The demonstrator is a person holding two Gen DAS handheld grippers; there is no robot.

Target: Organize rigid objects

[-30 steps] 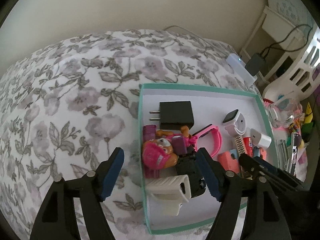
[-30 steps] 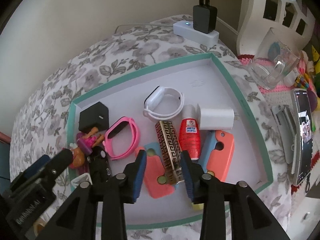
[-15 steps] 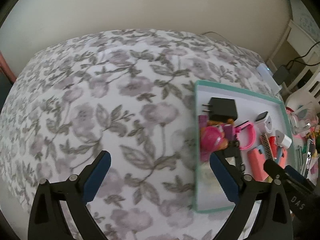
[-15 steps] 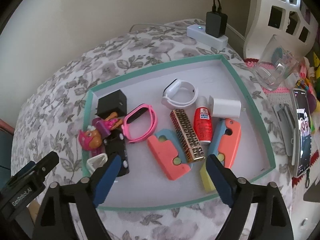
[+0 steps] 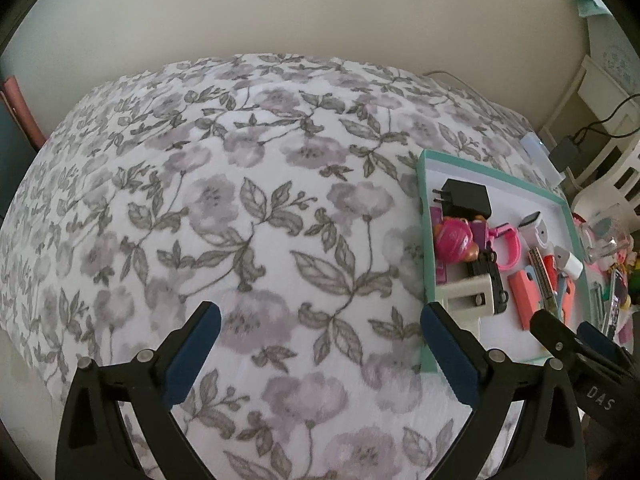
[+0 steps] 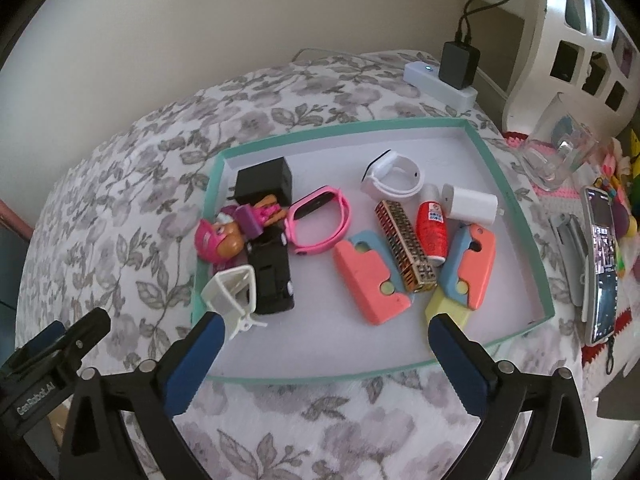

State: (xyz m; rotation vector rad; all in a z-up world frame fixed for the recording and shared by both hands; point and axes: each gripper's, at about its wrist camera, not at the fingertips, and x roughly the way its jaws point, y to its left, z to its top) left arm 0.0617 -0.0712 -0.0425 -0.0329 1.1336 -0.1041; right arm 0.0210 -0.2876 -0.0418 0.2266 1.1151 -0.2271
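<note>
**Right hand-held gripper** (image 6: 322, 334): jaws spread wide, having just been opening; nothing between the pads. It hangs over the near edge of the tray, pointing steeply down.

**Left hand-held gripper** (image 5: 318, 330): jaws likewise wide, having just been opening, and empty. It hangs over the bare flowered bedspread (image 5: 240, 220), with the tray off at its right-hand side, just past its right finger.

**Tray** (image 6: 508, 184): shallow, teal-rimmed, white floor, lying on the bed. All the sorted pieces lie in it.

**Contents, from the near edge outward, right wrist view:**
- White clip (image 6: 234, 290), near-left corner, just beyond the right gripper's left finger.
- Black toy car (image 6: 272, 276), beside the clip, long axis running from near edge to far.
- Coral folding cutter (image 6: 370, 280), middle, lying aslant.
- Gold patterned case (image 6: 406, 252), long axis slanting toward the near-right.
- Second coral-and-blue cutter (image 6: 470, 268), on the right.
- Red bottle (image 6: 432, 232), white plug adapter (image 6: 472, 204).
- Pink band (image 6: 320, 220), white band (image 6: 394, 180), farther back.
- Pink-helmeted figure (image 6: 218, 238) and black charger (image 6: 264, 182), along the left edge.

**Judgement:** the right gripper is the nearer to everything in the tray; the left reaches only the left-edge pieces readily. The tray looks nearly filled.
</note>
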